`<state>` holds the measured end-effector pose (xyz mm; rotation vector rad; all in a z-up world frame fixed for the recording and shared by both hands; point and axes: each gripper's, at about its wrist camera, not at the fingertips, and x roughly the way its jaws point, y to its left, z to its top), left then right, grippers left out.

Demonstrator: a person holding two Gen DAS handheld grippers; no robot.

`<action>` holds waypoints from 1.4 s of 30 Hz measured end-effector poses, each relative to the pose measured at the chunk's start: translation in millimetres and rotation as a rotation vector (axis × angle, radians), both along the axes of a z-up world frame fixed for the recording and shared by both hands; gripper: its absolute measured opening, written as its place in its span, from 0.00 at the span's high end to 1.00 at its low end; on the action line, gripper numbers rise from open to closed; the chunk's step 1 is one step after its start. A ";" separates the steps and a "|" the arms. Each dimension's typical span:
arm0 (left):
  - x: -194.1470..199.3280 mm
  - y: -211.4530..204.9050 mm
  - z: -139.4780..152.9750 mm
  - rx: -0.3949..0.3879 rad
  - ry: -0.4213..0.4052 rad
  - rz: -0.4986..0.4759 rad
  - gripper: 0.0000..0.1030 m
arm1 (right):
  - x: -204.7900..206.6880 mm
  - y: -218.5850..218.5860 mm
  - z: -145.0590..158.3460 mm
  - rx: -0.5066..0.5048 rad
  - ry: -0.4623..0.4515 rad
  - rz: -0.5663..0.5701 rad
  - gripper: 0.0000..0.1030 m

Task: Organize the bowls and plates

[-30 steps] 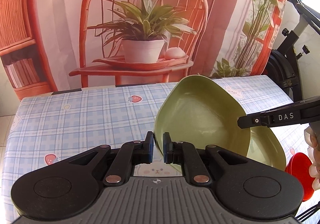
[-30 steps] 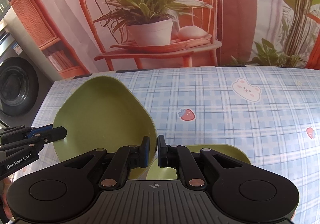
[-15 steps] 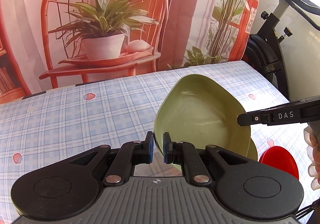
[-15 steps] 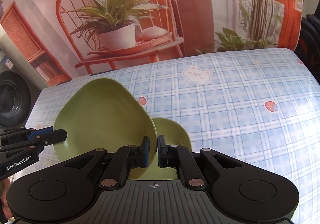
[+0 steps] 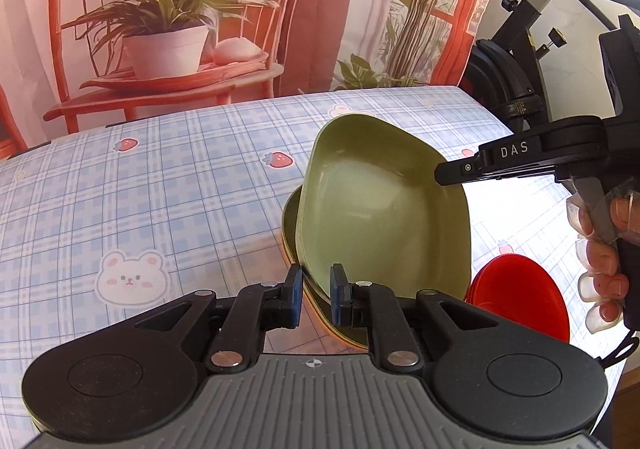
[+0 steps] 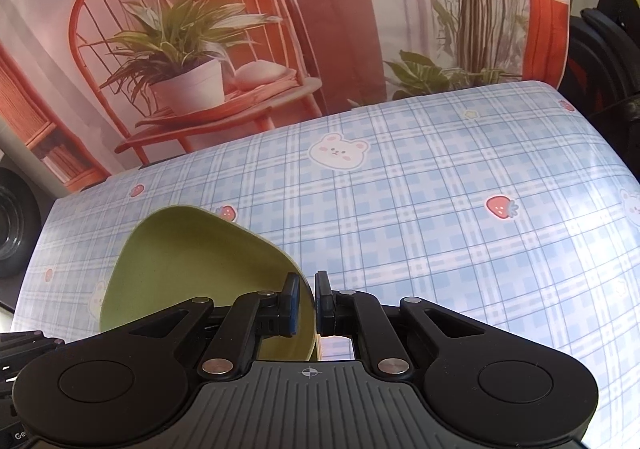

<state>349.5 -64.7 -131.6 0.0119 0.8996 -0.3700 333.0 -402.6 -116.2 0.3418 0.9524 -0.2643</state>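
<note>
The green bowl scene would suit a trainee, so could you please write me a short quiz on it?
1. True or false: both grippers clamp the rim of the same green square-ish bowl.
2. What lies directly beneath that bowl? A) a second green dish B) a metal pot C) a folded towel
3. Fill in: the stack of round plates beside the bowl, near the person's hand, is coloured ____.

Key: 1 true: left gripper and right gripper each pinch an edge. 2 A. 3 red.
</note>
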 end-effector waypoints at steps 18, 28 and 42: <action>-11.5 9.6 -11.8 -0.095 0.069 -0.001 0.80 | 17.9 12.7 -5.1 -0.063 0.011 0.049 0.84; -13.2 6.2 -10.2 -0.096 0.064 0.017 0.79 | 5.5 10.9 -7.7 -0.055 0.058 0.058 0.82; -12.9 21.4 12.2 -0.157 0.005 0.026 0.78 | 0.6 9.6 -25.3 -0.037 0.138 0.048 0.81</action>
